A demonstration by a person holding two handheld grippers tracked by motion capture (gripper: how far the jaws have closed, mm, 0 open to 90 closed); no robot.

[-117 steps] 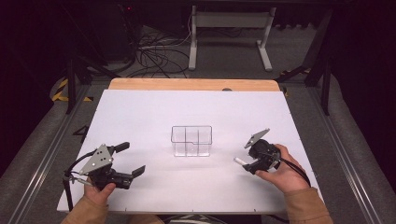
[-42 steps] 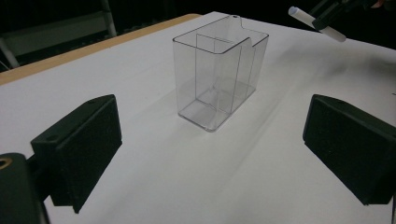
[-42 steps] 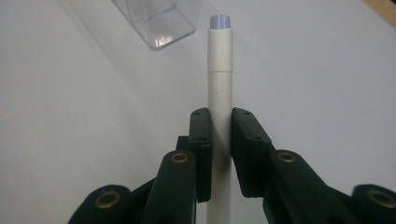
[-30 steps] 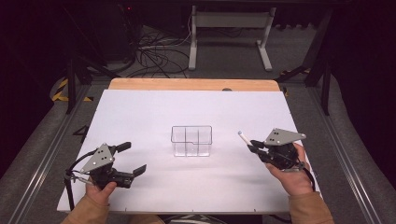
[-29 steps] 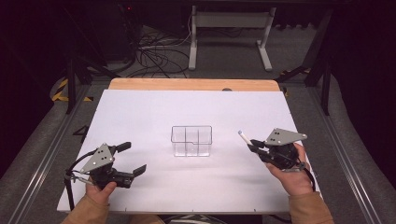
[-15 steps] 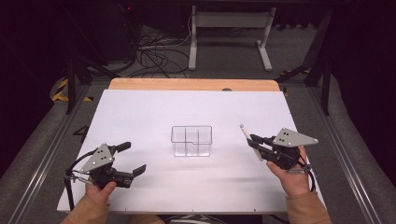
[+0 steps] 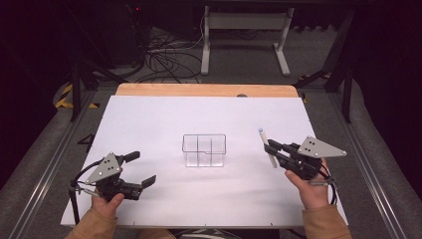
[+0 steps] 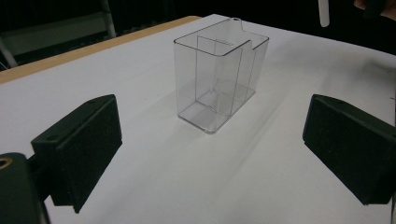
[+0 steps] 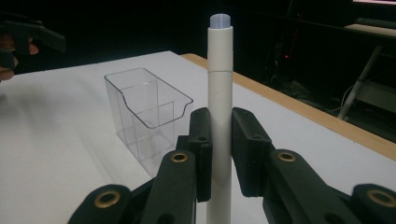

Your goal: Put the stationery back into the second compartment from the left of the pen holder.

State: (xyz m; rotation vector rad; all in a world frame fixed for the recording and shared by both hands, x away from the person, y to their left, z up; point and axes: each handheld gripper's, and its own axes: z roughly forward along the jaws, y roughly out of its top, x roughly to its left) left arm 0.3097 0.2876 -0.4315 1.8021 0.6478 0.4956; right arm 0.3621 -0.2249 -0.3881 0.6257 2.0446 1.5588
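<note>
Right tool (image 7: 271,148) clamps pen (image 7: 265,147); left tool (image 7: 141,170) wide, empty. Keep pen vertical, centre over one box (image 7: 204,150) compartment, lower before release.

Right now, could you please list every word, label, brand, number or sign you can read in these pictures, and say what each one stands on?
None: no readable text stands anywhere.
White pen held in the right gripper: plain barrel, no print visible.
Clear divided box: no label.
White table sheet: blank.
Left gripper: open, unmarked.
</note>
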